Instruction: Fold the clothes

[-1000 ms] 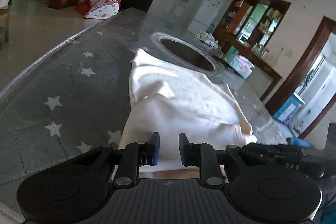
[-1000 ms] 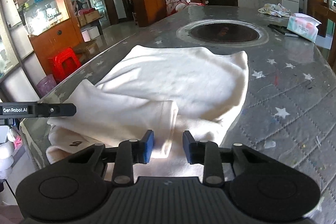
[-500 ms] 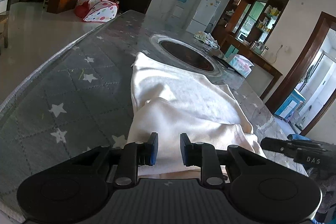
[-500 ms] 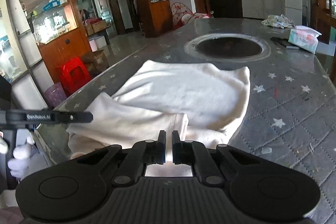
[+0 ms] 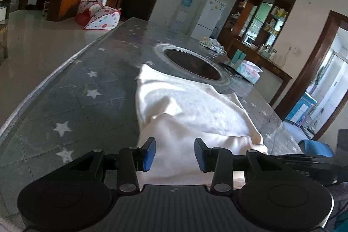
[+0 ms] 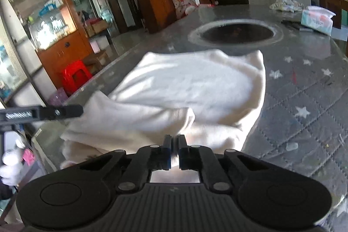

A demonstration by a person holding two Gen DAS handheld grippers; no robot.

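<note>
A cream white garment (image 5: 191,110) lies on the grey star-patterned table (image 5: 71,105), partly folded, with a folded flap at its near end. My left gripper (image 5: 175,153) is open, its blue pads either side of the garment's near edge, gripping nothing. In the right wrist view the garment (image 6: 191,84) spreads ahead. My right gripper (image 6: 174,145) is shut on the garment's near edge, with cloth pinched between the jaws. The left gripper's side (image 6: 43,112) shows at the left of that view.
A round dark recess (image 5: 191,62) sits in the table beyond the garment. A tissue pack (image 5: 249,71) and crumpled cloth (image 5: 212,45) lie at the far right. The table's left edge (image 5: 43,88) drops to the floor. A red stool (image 6: 74,77) stands beside the table.
My right gripper closed from open onto the garment's near edge and has lifted it a little. My left gripper opened wider and stays at the near edge.
</note>
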